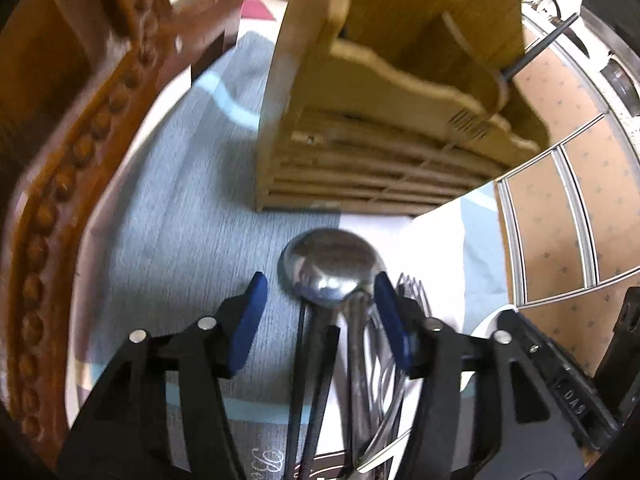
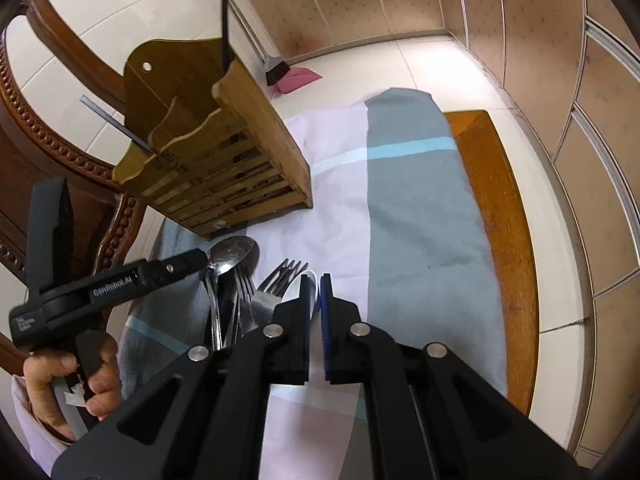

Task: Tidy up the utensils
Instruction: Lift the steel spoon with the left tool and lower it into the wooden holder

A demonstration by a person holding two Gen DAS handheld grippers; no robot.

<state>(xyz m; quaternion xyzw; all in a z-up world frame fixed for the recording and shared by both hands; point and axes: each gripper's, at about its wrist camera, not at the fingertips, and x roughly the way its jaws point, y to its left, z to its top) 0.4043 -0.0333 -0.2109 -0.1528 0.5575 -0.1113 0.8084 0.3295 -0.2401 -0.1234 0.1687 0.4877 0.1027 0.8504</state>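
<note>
A pile of utensils lies on the cloth: a steel spoon [image 1: 332, 268] [image 2: 232, 254], black chopsticks [image 1: 308, 380], and forks [image 1: 412, 292] [image 2: 288, 272]. My left gripper [image 1: 320, 298] [image 2: 202, 260] hangs open over the pile. The spoon's neck and the chopsticks lie between its blue pads [image 1: 256, 300], which press on nothing. Just beyond stands the slatted wooden utensil holder [image 1: 380, 120] [image 2: 216, 148], with a black chopstick [image 2: 225, 12] upright in it. My right gripper [image 2: 316, 284] is shut with nothing seen in it, above a white spoon [image 2: 298, 286] beside the forks.
A carved wooden chair [image 1: 80, 140] [image 2: 48, 132] stands close on the left of the holder. The lilac and grey-blue cloth [image 2: 420, 220] covers the wooden table [image 2: 504, 208]. A hand [image 2: 72, 368] holds the left gripper. A pink dustpan and brush [image 2: 290, 74] lie on the floor.
</note>
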